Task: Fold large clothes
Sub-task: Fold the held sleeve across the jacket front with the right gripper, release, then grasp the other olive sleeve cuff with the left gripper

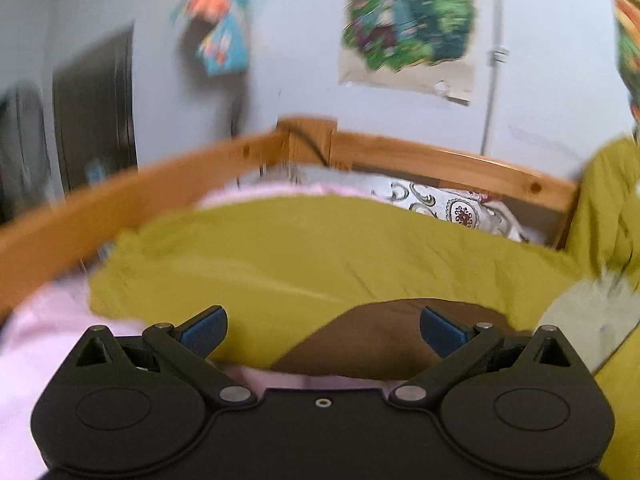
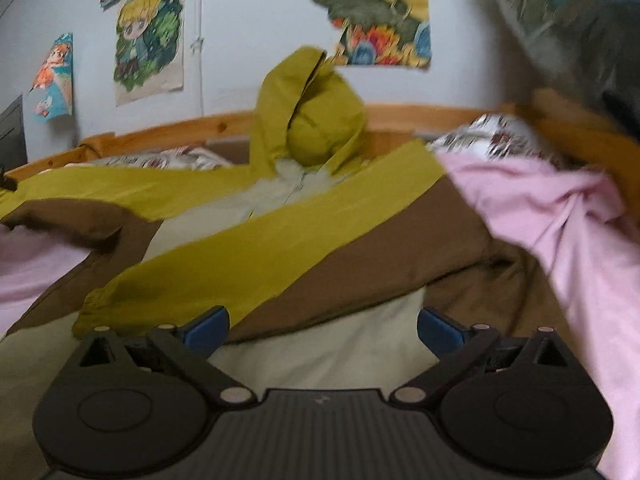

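Note:
A large hooded jacket, olive-yellow with brown panels and a pale fleece lining, lies spread on a bed. In the right wrist view its sleeve (image 2: 256, 256) runs diagonally across the lining and its hood (image 2: 312, 120) stands up by the far rail. In the left wrist view a yellow sleeve or panel (image 1: 304, 256) lies flat with a brown part just ahead of the fingers. My left gripper (image 1: 323, 330) is open and empty just above the brown part. My right gripper (image 2: 323, 330) is open and empty over the pale lining (image 2: 320, 356).
A pink sheet (image 2: 560, 216) covers the bed under and beside the jacket. A wooden bed rail (image 1: 440, 160) runs along the far and left sides. A patterned white cloth (image 1: 460, 208) lies by the rail. Posters hang on the wall (image 1: 304, 48) behind.

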